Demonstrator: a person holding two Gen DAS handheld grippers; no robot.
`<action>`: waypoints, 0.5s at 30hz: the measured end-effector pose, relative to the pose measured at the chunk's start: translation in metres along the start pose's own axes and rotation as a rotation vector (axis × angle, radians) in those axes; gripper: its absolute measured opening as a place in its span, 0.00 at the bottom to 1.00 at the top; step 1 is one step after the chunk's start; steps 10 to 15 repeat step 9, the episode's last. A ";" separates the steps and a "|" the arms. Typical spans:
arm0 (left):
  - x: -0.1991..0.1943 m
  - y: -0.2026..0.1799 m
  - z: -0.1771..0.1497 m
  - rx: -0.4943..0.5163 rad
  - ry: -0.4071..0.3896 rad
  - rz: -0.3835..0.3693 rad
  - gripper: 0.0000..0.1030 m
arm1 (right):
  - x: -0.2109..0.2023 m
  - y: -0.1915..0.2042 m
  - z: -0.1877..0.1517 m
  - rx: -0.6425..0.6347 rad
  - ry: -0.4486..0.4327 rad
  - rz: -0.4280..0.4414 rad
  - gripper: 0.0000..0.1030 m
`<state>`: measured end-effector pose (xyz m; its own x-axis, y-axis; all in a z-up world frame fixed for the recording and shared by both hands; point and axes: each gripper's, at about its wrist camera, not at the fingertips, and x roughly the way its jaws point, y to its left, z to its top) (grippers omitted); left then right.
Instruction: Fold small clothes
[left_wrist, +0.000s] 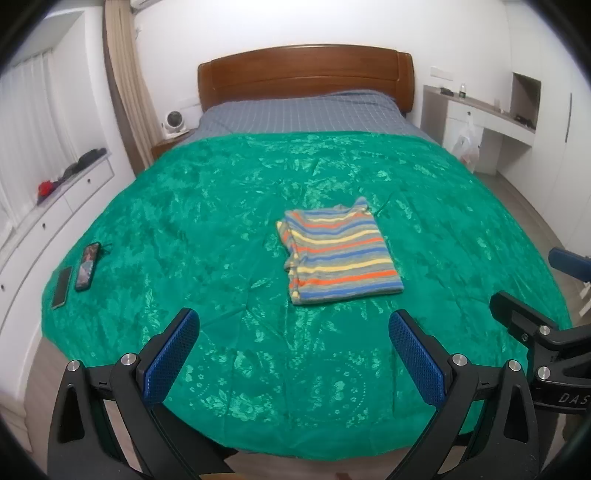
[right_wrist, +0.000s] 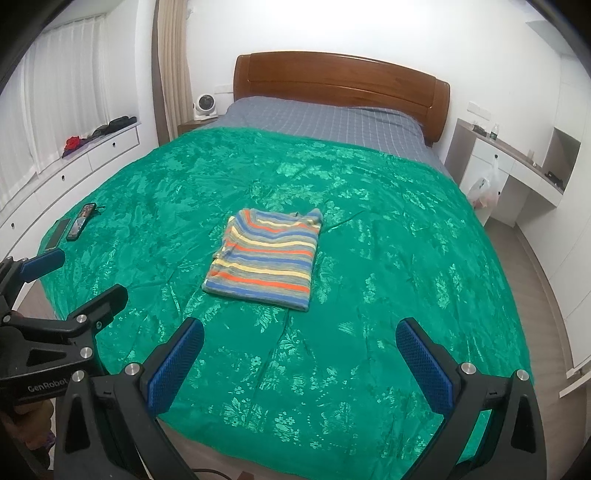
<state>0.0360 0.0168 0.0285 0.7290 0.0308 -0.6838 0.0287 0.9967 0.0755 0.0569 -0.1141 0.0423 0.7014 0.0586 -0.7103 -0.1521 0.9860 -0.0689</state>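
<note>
A striped garment (left_wrist: 341, 254), in grey, blue, orange and yellow, lies folded into a neat rectangle on the green bedspread (left_wrist: 207, 206). It also shows in the right wrist view (right_wrist: 267, 256) at the middle of the bedspread (right_wrist: 406, 240). My left gripper (left_wrist: 293, 354) is open and empty, held above the near edge of the bed, well short of the garment. My right gripper (right_wrist: 299, 362) is open and empty, also back at the near edge. Each gripper shows at the side of the other's view.
Two phones (left_wrist: 79, 269) lie on the bedspread's left edge, also in the right wrist view (right_wrist: 72, 225). A wooden headboard (left_wrist: 303, 74) and grey sheet stand at the far end. White drawers (left_wrist: 55, 206) run along the left, a desk (left_wrist: 487, 118) at the right.
</note>
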 end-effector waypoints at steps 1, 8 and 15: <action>0.000 -0.001 0.000 0.002 0.001 0.001 1.00 | 0.000 0.000 0.000 0.000 0.000 0.000 0.99; 0.001 -0.001 -0.001 0.000 0.007 0.003 1.00 | 0.001 -0.004 -0.001 0.008 -0.001 -0.003 0.99; 0.002 -0.001 -0.001 0.002 0.008 0.002 1.00 | 0.002 -0.004 -0.001 0.009 -0.001 -0.004 0.99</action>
